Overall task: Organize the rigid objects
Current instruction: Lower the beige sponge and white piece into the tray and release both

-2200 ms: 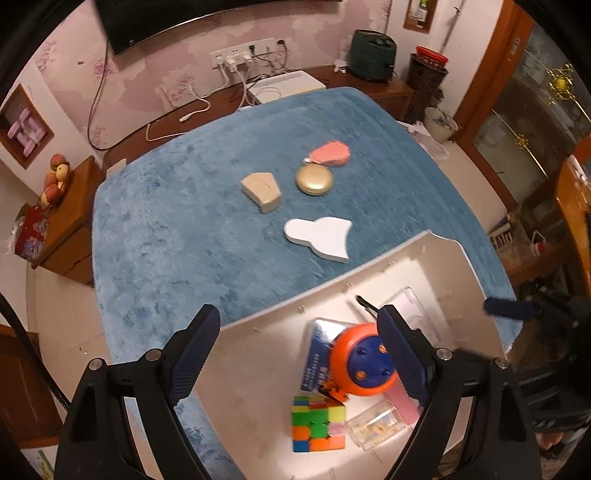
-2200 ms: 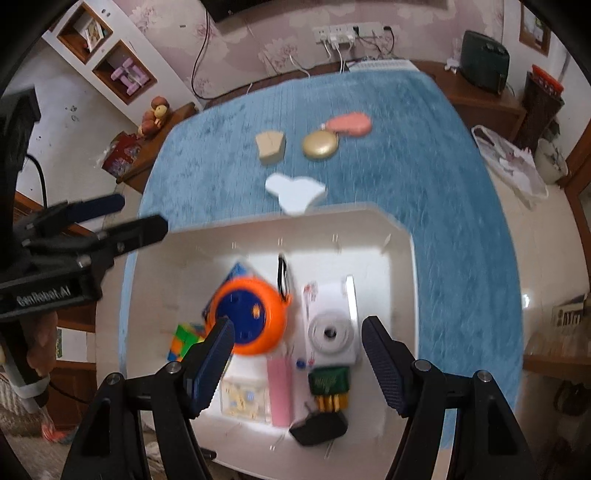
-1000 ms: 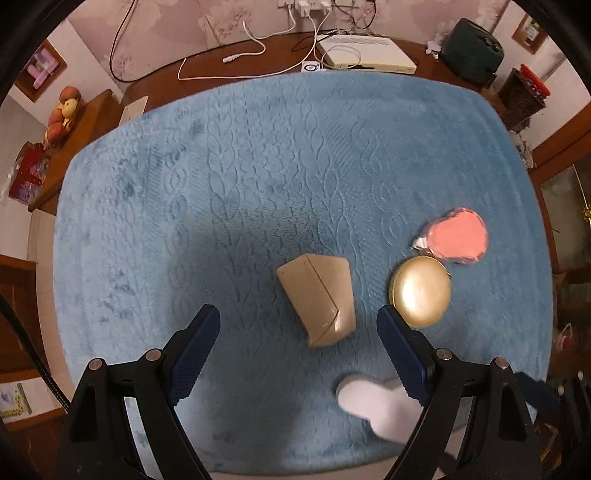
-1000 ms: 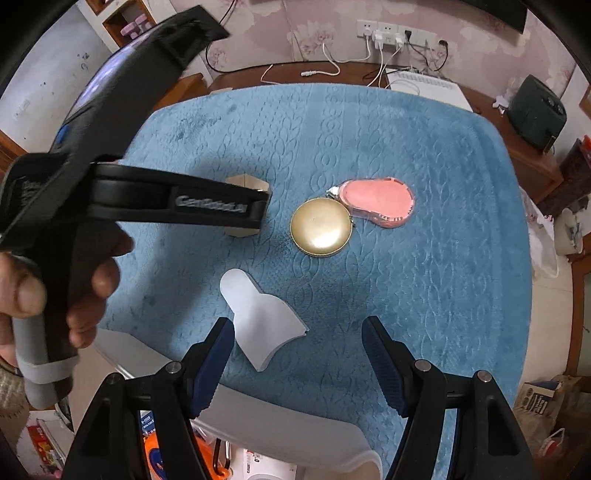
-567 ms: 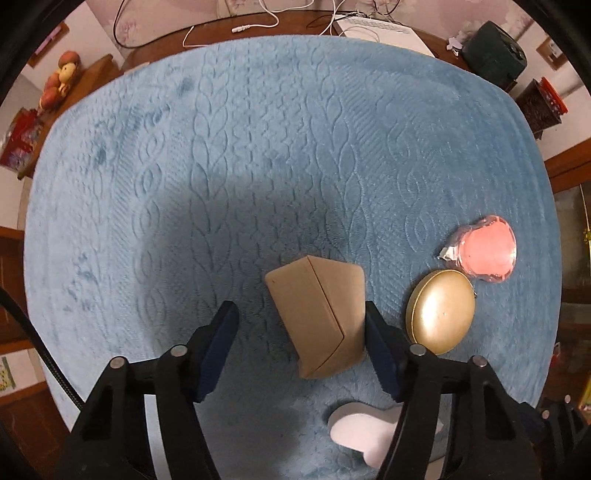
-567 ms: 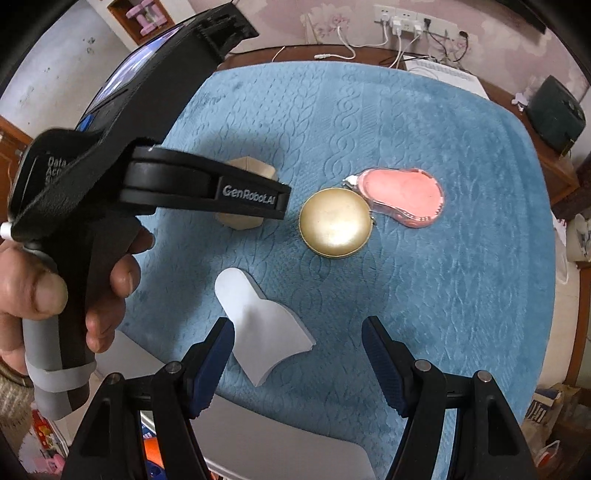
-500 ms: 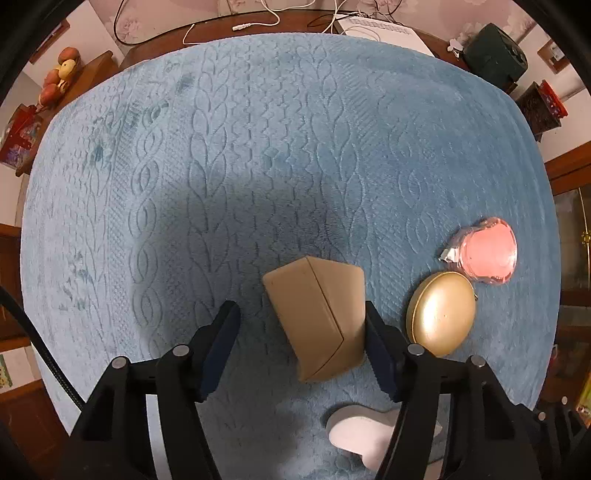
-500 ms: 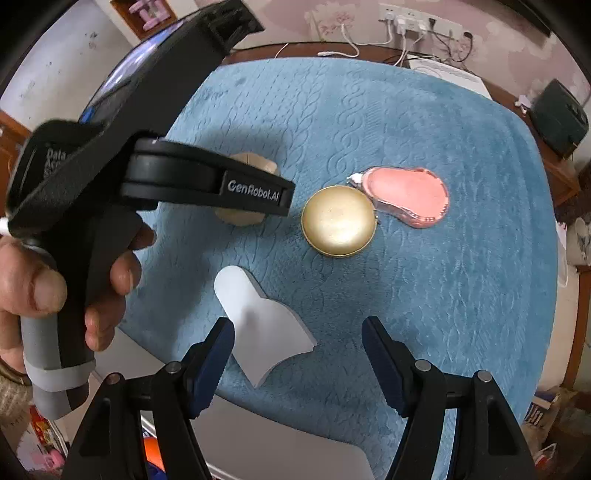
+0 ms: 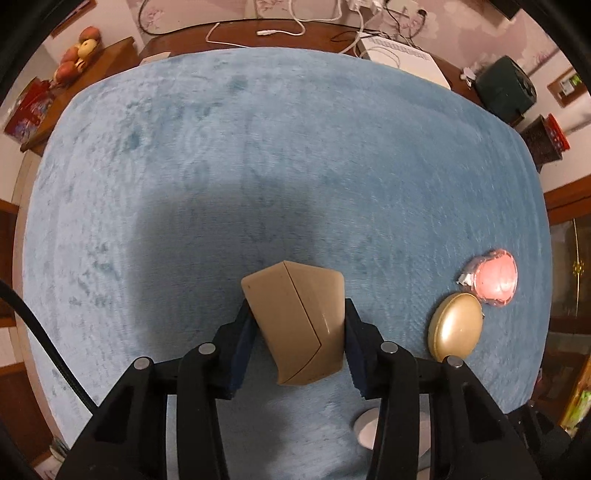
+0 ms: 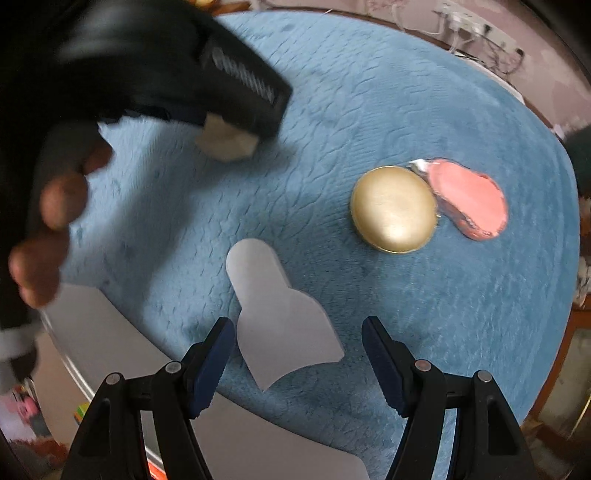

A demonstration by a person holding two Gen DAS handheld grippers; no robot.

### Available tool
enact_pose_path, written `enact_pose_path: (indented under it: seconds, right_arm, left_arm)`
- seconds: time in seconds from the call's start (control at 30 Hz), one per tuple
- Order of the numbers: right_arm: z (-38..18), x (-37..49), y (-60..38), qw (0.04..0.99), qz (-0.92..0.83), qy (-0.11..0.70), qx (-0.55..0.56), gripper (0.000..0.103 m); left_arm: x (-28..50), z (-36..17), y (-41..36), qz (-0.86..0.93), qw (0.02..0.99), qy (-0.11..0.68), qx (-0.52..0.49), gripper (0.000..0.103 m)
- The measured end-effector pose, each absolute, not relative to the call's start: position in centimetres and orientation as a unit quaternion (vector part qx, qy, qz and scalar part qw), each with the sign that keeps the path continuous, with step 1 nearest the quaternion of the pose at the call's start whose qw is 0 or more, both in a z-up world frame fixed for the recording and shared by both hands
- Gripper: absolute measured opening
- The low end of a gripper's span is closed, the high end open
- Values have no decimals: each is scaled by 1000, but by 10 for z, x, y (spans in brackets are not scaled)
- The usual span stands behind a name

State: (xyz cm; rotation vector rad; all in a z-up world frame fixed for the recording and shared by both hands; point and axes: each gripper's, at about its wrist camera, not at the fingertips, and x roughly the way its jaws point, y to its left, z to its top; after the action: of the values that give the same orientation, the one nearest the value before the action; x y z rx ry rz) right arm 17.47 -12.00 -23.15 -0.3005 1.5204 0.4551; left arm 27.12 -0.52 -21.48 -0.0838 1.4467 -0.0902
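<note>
Clamping the tan box [image 9: 299, 321] across its width, the left gripper [image 9: 298, 350] points down, while the right gripper [image 10: 295, 365], jaws apart, straddles the white bottle-shaped piece [image 10: 280, 314] lengthwise.

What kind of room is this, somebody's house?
Most likely a home living room: a table under a plush blue cloth, fruit on a wooden side cabinet, and a wall power strip with trailing charger cables.
</note>
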Motion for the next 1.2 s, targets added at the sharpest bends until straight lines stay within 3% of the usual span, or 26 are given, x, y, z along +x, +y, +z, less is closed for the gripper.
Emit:
enact_pose_path:
  seconds: [0.13,0.27,0.5,0.97,1.2]
  right_arm:
    - [-245,170,-109,672,201,690,-178,71]
    - [-249,165,-102,669,196,686,-206,61]
    - [-235,167,-106,688,187,678,-179,60]
    - [-110,127,-155,778,178,599,-66,61]
    - [-80,56,-157,796,171,579,-39,61]
  left_arm:
    - [265,-202,15,-37,753,655,-46,48]
    - [253,-185,28,-39,763,644,-42,48]
    - [226,-147,36,-62,784,618,-14,48]
    - [134,-78,42,-133,797,587,44,48]
    - [79,-68,37,-165,794,577,100,48]
